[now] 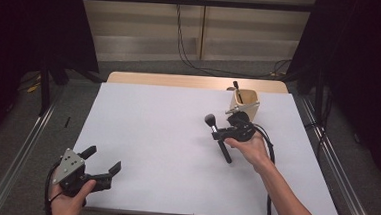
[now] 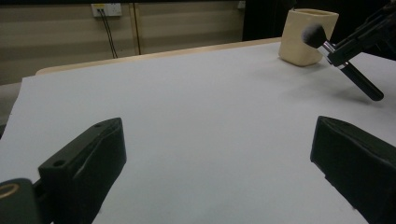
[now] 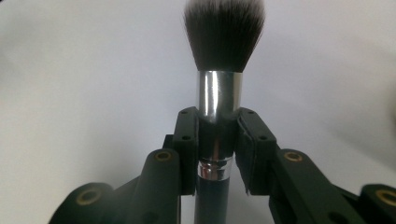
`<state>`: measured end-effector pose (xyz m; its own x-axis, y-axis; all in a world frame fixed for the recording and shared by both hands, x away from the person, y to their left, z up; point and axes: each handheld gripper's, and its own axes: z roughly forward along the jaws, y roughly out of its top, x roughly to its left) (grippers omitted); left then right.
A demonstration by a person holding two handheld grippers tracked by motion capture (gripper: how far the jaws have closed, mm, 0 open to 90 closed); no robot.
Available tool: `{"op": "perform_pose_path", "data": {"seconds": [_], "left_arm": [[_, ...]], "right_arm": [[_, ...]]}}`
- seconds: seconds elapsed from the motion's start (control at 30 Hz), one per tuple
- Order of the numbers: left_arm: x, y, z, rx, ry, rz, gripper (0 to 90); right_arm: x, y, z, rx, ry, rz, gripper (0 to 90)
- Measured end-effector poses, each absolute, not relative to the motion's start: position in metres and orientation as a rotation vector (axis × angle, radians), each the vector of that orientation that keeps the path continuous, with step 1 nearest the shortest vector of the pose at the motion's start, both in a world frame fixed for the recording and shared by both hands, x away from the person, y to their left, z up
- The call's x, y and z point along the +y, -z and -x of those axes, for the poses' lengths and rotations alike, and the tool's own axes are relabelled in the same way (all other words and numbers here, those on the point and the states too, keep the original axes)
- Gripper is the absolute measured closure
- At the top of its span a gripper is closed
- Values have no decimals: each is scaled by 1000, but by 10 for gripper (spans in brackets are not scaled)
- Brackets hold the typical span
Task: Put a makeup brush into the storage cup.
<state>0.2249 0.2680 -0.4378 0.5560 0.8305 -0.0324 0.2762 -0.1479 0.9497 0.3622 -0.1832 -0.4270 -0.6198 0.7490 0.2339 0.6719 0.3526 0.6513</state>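
A makeup brush (image 1: pixel 218 137) with a black handle, silver ferrule and dark bristles is held above the white table (image 1: pixel 176 151). My right gripper (image 1: pixel 220 134) is shut on its ferrule (image 3: pixel 219 100), bristles (image 3: pixel 224 32) pointing away from the camera. The same brush (image 2: pixel 343 65) hangs at the upper right of the left gripper view. A cream square holder (image 1: pixel 245 103) stands at the back right with a dark-handled tool in it, just behind my right gripper. My left gripper (image 1: pixel 104 161) rests at the near left corner, open, nothing between its fingers (image 2: pixel 84 163).
The cream holder (image 2: pixel 308 35) sits near the table's far edge. Cables hang down the back wall (image 1: pixel 182 42). Metal rails (image 1: pixel 20 152) run along both sides of the table. Wide bare table surface lies between the two grippers.
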Motion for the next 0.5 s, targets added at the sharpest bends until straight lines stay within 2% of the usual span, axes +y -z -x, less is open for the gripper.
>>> {"op": "perform_pose_path", "data": {"seconds": [0.5], "left_arm": [[268, 438, -225, 942, -638, -1694, 33]], "right_arm": [[-196, 427, -345, 2336, -1302, -1282, 721]]}}
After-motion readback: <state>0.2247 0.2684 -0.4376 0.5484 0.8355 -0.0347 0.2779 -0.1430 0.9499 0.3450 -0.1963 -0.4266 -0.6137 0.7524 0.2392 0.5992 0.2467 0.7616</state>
